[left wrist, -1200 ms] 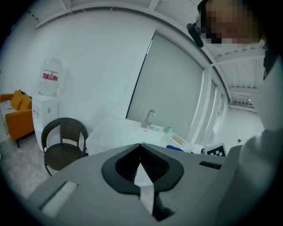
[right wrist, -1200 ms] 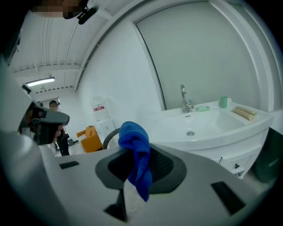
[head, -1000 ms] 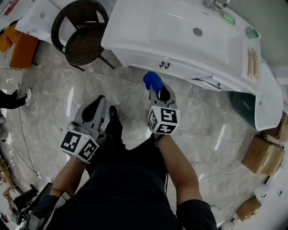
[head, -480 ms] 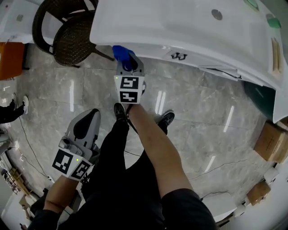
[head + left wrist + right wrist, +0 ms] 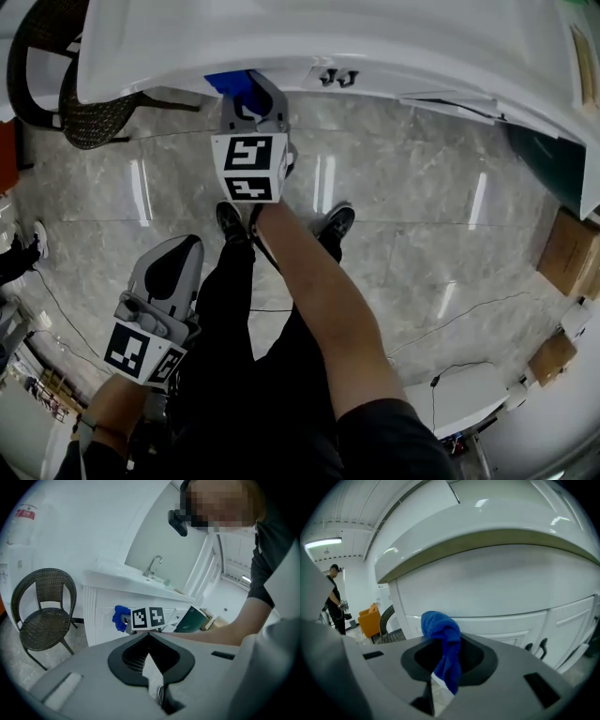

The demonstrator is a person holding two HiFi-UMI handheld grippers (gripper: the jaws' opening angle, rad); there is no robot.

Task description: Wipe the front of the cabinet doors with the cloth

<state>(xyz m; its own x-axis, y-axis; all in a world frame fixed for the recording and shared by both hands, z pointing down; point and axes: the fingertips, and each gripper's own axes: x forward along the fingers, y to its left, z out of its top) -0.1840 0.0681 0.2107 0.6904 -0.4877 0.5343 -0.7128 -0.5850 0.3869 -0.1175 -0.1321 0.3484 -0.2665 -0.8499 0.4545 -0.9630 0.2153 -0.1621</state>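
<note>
A blue cloth [image 5: 233, 84] is bunched in my right gripper [image 5: 253, 101], which is shut on it. The cloth sits at the white cabinet front [image 5: 281, 73], just under the countertop overhang and left of the two dark door handles [image 5: 333, 77]. In the right gripper view the cloth [image 5: 440, 626] sticks up from the jaws, with the panelled cabinet doors [image 5: 497, 620] close ahead and the handles [image 5: 536, 646] at the right. My left gripper [image 5: 182, 247] hangs low at the person's left side, shut on nothing. From it I see the cloth [image 5: 120, 616] against the cabinet [image 5: 101, 616].
A dark wicker chair [image 5: 89, 112] stands left of the cabinet, also the chair [image 5: 42, 616] in the left gripper view. A dark green panel [image 5: 539, 159] leans at the cabinet's right end. Cardboard boxes [image 5: 572, 253] sit on the glossy grey floor [image 5: 422, 234]. A person [image 5: 335, 597] stands far left.
My right gripper has carried the cloth leftward along the cabinet front, from near the handles to the left door. The person has stepped closer. The left gripper stays low.
</note>
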